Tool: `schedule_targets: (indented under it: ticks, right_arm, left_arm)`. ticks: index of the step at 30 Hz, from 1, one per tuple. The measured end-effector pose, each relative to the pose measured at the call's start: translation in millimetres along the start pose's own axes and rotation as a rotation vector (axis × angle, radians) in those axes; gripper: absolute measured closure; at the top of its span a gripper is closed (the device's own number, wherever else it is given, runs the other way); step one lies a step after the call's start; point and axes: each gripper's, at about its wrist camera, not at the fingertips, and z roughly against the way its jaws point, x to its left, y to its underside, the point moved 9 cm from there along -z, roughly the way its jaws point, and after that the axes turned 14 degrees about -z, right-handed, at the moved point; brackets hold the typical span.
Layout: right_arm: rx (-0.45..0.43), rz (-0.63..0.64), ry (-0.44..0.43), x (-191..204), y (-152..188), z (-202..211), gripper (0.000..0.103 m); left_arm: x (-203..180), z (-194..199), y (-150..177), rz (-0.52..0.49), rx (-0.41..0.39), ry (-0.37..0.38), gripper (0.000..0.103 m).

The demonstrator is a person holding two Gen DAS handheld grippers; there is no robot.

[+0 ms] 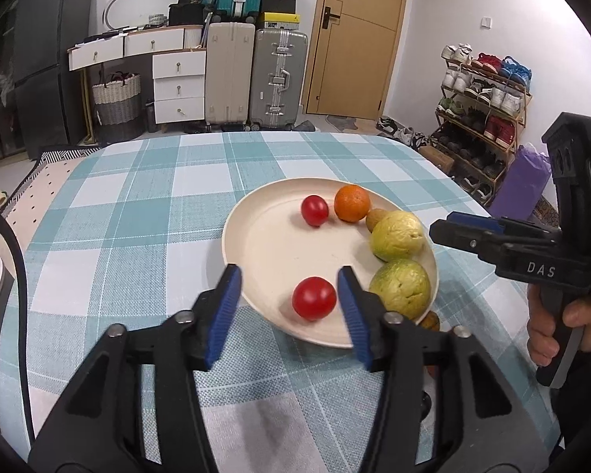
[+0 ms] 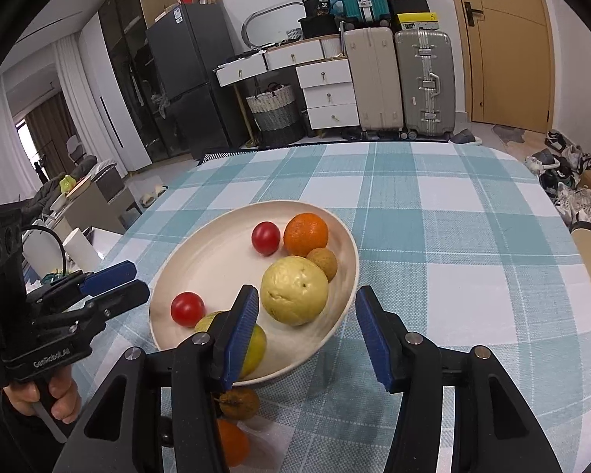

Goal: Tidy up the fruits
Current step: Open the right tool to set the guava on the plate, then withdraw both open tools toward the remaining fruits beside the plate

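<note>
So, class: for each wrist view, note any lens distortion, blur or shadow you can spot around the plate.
Left wrist view: fisheye bends the door and walls, dark corners; the near tomato looks slightly smeared. Right wrist view: same curved edges; soft shadow on the tablecloth under the plate; fruit is sharp.

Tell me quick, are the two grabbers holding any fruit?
Left gripper: open, holding nothing; a tomato sits loose between its fingers.
Right gripper: open, holding nothing.

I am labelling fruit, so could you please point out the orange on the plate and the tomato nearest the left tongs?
orange [image 1: 352, 203]: left wrist view, centre of peel.
near tomato [image 1: 314, 298]: left wrist view, centre of skin.
</note>
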Motion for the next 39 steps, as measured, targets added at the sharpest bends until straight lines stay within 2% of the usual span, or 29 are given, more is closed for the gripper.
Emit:
schedule_targets:
  ticks: [1,5,8,9,11,12,14,27,39]
  right_arm:
    - [-0.003,0.001,0.005,-0.9,1.1,2.6,0.036]
    - [0.007,0.025,0.024,-1.6,9.5,10.2,0.032]
    - [0.012,0.03,0.039,-3.4,17.2,16.5,0.017]
    - [0.01,0.03,0.04,-3.3,19.1,19.8,0.013]
    - [0.005,0.035,0.049,-2.3,22.1,25.1,0.009]
    - [0.001,0.037,0.058,-2.9,22.9,27.0,0.004]
    - [-0.008,0.044,0.074,-3.1,25.3,32.0,0.002]
    - [-0.026,0.041,0.083,0.0,47.2,58.6,0.0]
    - [-0.006,0.064,0.085,-1.6,53.7,55.5,0.0]
  left_arm:
    - [-1.3,2.1,0.1,-0.001,-0.004,-0.002,0.041]
    - [-5.0,13.2,1.4,0.007,-0.021,0.003,0.023]
    - [-7.3,21.8,2.3,0.005,-0.027,-0.008,0.02]
    - [-8.0,24.8,2.7,0.002,-0.026,-0.014,0.016]
    - [-10.7,29.4,2.7,-0.012,-0.02,-0.028,0.01]
    - [-12.4,32.5,3.0,-0.02,-0.021,-0.039,0.005]
    - [-16.5,39.1,4.2,-0.029,-0.029,-0.047,0.001]
    - [-41.1,60.5,24.7,-0.046,-0.013,-0.05,0.001]
    - [-48.0,63.6,37.0,-0.044,0.003,-0.04,0.001]
